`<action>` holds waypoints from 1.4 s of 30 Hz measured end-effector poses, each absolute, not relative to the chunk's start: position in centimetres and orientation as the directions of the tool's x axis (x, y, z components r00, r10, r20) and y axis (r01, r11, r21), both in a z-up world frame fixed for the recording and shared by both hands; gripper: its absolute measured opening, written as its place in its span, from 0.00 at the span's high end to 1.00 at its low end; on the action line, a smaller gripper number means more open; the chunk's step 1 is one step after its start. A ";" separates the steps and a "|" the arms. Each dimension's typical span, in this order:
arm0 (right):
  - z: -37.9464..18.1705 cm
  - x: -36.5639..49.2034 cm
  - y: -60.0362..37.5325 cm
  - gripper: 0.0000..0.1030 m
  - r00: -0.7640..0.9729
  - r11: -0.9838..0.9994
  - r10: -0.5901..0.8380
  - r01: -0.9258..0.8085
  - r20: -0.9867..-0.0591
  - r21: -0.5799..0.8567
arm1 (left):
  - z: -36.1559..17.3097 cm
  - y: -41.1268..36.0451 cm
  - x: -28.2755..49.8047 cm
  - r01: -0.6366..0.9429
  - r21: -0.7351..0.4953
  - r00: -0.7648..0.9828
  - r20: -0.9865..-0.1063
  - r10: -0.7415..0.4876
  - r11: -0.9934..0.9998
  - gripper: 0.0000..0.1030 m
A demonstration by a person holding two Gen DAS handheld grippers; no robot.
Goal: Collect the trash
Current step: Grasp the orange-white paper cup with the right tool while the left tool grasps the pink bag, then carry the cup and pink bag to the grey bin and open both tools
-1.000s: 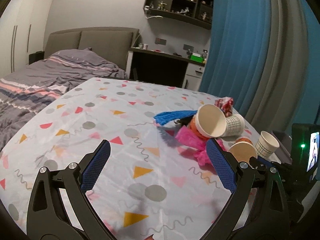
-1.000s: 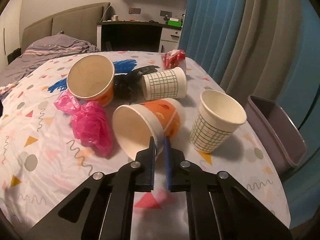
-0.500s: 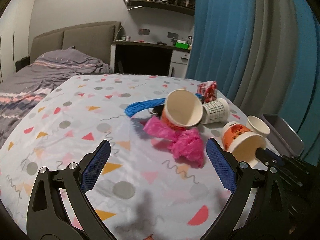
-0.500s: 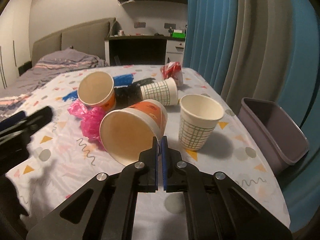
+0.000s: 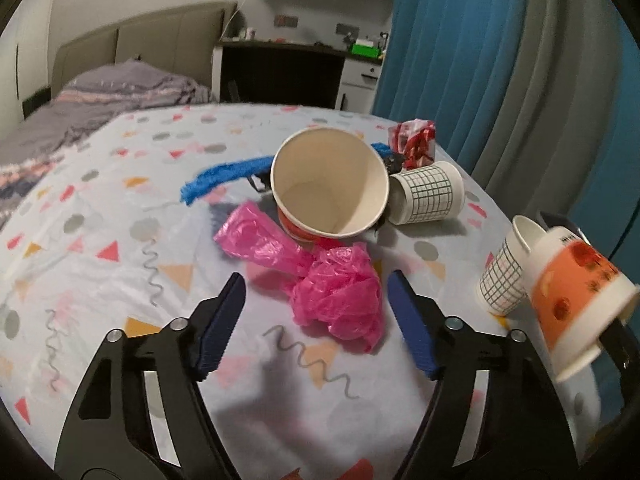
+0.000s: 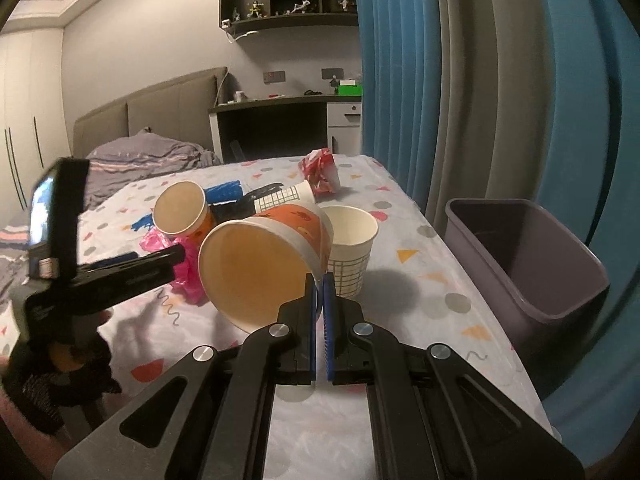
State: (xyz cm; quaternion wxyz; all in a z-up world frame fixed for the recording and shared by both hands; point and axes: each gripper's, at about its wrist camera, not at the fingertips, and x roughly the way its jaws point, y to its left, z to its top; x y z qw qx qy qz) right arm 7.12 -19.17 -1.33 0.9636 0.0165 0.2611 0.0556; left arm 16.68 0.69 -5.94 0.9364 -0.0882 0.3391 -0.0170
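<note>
**Pink bag sits between your left fingers; orange cup rides in your right**

The crumpled pink plastic bag [image 5: 336, 292] lies on the patterned tablecloth [image 5: 120, 288] just ahead of your left gripper [image 5: 316, 304], roughly centred in the gap and a little toward the right finger. Its long axis trails away from the fingers up and to the left, toward the big tipped cup [image 5: 330, 184]. Your left jaws have just been closing but are still apart, not yet pressing the bag, so this hand is the nearer one for it.

Your right gripper [image 6: 319, 292] has its fingers clamped on the rim of the orange paper cup [image 6: 264, 256], lifted off the cloth. The purple bin [image 6: 560, 276] stands to the right of those fingers, beside the table.
</note>
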 end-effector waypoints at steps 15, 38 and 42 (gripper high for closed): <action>-0.6 5.3 -20.5 0.96 0.866 0.983 0.181 -0.151 -0.467 0.102 | -6.9 1.4 15.9 0.000 -0.276 0.724 -0.663 -0.191 0.961 0.79; 0.5 3.2 -21.1 0.96 0.882 0.984 0.175 -0.141 -0.438 0.108 | -3.6 2.6 8.7 0.068 -0.284 0.794 -0.565 -0.225 0.956 0.80; 0.7 2.9 -21.8 0.96 0.887 0.985 0.168 -0.133 -0.429 0.110 | -2.8 2.2 8.1 0.080 -0.278 0.807 -0.546 -0.226 0.957 0.80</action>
